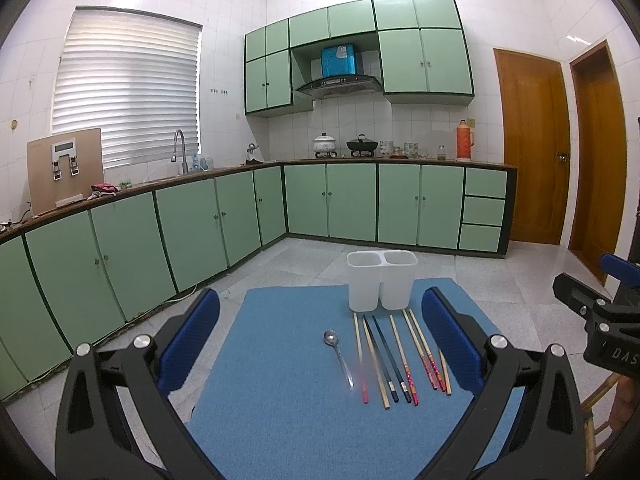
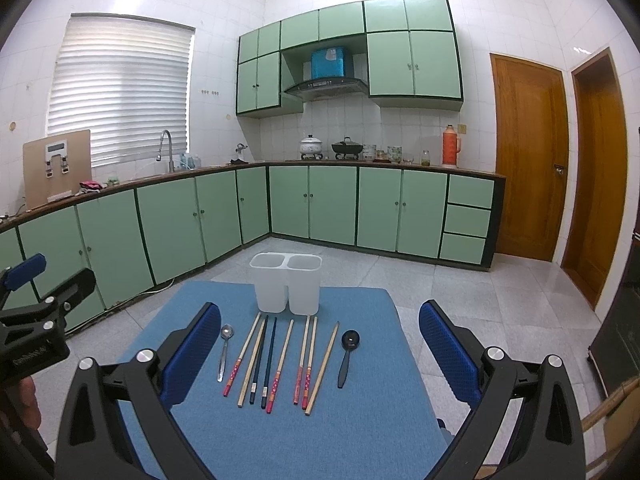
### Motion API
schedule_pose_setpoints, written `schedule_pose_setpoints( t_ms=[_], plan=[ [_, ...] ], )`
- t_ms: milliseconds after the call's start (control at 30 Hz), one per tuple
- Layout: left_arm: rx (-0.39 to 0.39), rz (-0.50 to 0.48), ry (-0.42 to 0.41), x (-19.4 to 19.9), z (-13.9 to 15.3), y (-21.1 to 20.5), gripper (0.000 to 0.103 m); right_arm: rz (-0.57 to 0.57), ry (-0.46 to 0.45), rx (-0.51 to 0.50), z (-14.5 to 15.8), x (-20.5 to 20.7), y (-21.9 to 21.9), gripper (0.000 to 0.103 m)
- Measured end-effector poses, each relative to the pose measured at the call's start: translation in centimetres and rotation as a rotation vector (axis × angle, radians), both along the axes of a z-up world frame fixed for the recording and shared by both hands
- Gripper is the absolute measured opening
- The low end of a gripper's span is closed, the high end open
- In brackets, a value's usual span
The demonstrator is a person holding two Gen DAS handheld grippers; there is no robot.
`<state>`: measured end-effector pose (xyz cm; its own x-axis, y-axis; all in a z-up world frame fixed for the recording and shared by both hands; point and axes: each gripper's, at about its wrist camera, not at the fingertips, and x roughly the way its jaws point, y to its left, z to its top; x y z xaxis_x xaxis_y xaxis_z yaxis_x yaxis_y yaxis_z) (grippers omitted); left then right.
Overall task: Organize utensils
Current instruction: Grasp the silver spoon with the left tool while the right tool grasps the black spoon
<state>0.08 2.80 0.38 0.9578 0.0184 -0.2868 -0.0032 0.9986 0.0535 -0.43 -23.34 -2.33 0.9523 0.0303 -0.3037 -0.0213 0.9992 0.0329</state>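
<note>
A white two-compartment holder [image 1: 381, 280] [image 2: 286, 283] stands upright at the far edge of a blue mat [image 1: 280, 400] [image 2: 360, 420]. In front of it lie several chopsticks [image 1: 400, 360] [image 2: 280, 360] side by side, a metal spoon [image 1: 337, 354] [image 2: 225, 350] to their left and a black spoon [image 2: 347, 352] to their right. My left gripper [image 1: 320, 328] is open and empty above the mat's near side. My right gripper [image 2: 320, 332] is open and empty, also above the near side. The black spoon is hidden in the left wrist view.
The mat covers a small table on a tiled kitchen floor. Green cabinets [image 1: 200, 232] line the far walls, with wooden doors [image 1: 532, 148] at right. A wooden chair part [image 2: 612, 400] shows at the lower right. Each gripper appears at the other view's edge [image 1: 600, 312] [image 2: 36, 320].
</note>
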Motion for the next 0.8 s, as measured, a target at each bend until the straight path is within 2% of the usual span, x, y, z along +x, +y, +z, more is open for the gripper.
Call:
schedule_pose_setpoints(
  t_ms=[233,533,800],
  plan=[
    [-0.013,0.043,0.101,4.2,-1.4,1.7,0.098,-0.041,0.062,-0.016,-0.8,3.3,-1.2,0.097],
    [0.008,0.099,0.275,13.3,-4.8,4.7,0.098,-0.064,0.162,-0.04,-2.9,10.4,-2.9,0.093],
    [0.019,0.09,0.43,20.5,-8.8,3.5,0.098,-0.079,0.293,-0.019,-6.7,17.6,-4.4,0.083]
  ],
)
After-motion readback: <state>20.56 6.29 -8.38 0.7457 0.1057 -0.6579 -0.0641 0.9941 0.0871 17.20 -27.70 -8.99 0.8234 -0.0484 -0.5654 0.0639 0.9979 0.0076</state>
